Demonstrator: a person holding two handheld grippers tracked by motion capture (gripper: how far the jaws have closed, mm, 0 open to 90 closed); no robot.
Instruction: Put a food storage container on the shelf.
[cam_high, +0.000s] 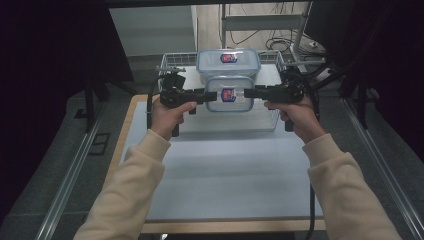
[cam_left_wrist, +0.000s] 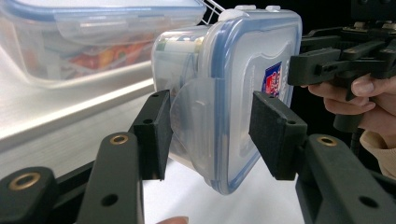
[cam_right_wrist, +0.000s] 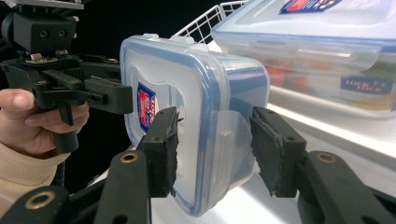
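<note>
A small clear container with a blue-rimmed lid and a red-and-blue label (cam_high: 229, 94) hangs level in the air in front of a wire basket (cam_high: 172, 61). My left gripper (cam_high: 211, 96) grips its left end and my right gripper (cam_high: 248, 93) its right end. In the left gripper view the pads (cam_left_wrist: 154, 135) clamp the container (cam_left_wrist: 224, 93) over its side latch flap. The right gripper view has its pads (cam_right_wrist: 273, 149) closed across the opposite flap of the container (cam_right_wrist: 187, 84).
A larger clear container (cam_high: 228, 62) of the same kind sits in the wire basket behind, with colourful contents (cam_left_wrist: 93, 51). A white mat (cam_high: 225, 175) covers the wooden table toward the person. Metal rails run along both sides, and cables lie at the back right.
</note>
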